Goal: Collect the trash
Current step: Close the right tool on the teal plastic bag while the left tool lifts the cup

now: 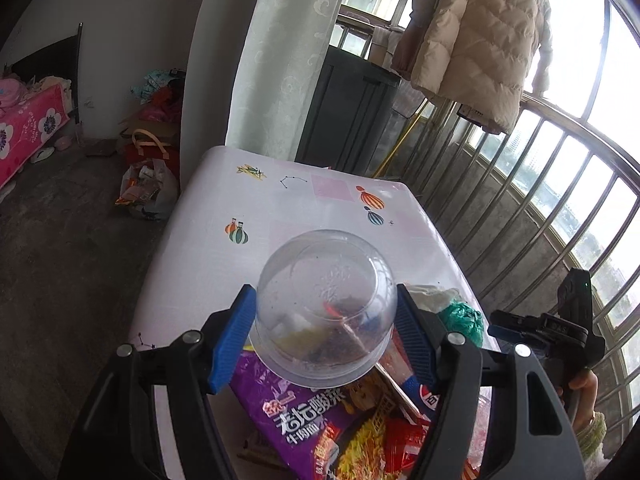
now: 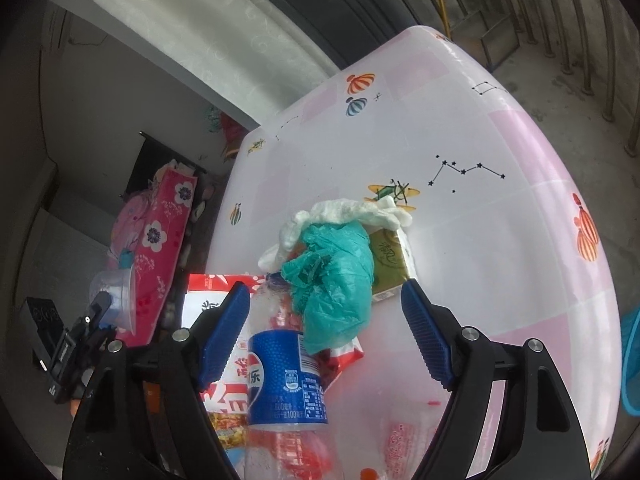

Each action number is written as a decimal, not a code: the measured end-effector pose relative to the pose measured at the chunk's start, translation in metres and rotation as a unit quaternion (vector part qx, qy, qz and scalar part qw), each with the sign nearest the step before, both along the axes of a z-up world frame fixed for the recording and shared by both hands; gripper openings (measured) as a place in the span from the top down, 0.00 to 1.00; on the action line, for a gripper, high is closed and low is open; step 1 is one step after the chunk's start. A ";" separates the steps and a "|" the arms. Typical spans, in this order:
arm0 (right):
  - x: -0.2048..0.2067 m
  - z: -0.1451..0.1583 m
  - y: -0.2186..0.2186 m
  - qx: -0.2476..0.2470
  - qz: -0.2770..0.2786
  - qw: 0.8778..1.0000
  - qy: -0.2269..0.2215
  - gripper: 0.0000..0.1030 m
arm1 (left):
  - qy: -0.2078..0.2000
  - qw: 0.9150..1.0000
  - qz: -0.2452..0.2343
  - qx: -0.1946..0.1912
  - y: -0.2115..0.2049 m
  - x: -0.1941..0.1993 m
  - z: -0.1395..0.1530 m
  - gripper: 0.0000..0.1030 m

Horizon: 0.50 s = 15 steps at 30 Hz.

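Two grippers work over a table (image 2: 500, 240) covered in a pale pink cloth printed with balloons and star patterns. The left gripper (image 1: 326, 320) has its blue fingers (image 1: 232, 336) pressed against both sides of a clear plastic bowl (image 1: 326, 304), which it holds upside down and lifted above the heap of rubbish; some dark crumbs and scraps cling inside it. From the right wrist view the same bowl shows small at the far left, raised off the table beside the bed.

Below the bowl lies a purple noodle packet (image 1: 296, 412) at the near edge of the table, with red and yellow wrappers (image 1: 384, 440) beside it.

The right gripper (image 2: 326, 332) hangs spread wide over the near part of the pile, its jaws well apart and gripping nothing. Between them lies a clear Pepsi bottle (image 2: 286, 376) with a blue label, its cap end pointing away toward the far side. The left pad looks just beside the bottle, though I cannot tell whether it touches. A crumpled teal plastic bag (image 2: 336, 280) lies over the bottle's neck, white tissue (image 2: 348, 212) is bunched just beyond it, and a small green carton (image 2: 390, 264) sits to the right of the bag. A red and white packet (image 2: 216, 292) lies left of the bottle.

Off the table's far left, a bed with a pink flowered cover (image 2: 160, 236) stands against the wall.
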State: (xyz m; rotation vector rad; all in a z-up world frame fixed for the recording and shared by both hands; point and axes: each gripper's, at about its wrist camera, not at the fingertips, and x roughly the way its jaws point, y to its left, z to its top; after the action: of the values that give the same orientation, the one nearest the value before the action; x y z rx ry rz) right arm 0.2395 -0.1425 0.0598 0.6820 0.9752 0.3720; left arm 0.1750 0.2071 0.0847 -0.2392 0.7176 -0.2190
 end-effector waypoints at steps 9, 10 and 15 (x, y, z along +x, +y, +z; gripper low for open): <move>0.009 -0.009 0.018 -0.049 0.011 0.999 0.022 0.55 | 0.004 1.000 0.003 0.002 -0.026 -0.031 -0.019 0.35; 0.008 -0.009 0.019 -0.052 0.010 0.998 0.023 0.59 | 0.003 1.000 0.002 0.002 -0.028 -0.032 -0.019 0.35; -0.001 0.001 0.019 -0.071 -0.002 0.997 0.012 0.64 | -0.009 1.000 -0.004 0.003 -0.032 -0.038 -0.016 0.35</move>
State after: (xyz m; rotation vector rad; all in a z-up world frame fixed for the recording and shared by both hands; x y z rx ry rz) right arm 0.2382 -0.1239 0.0613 0.5610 1.0128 0.2892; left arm 0.1371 0.1750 0.0692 -0.2291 0.7013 -0.2266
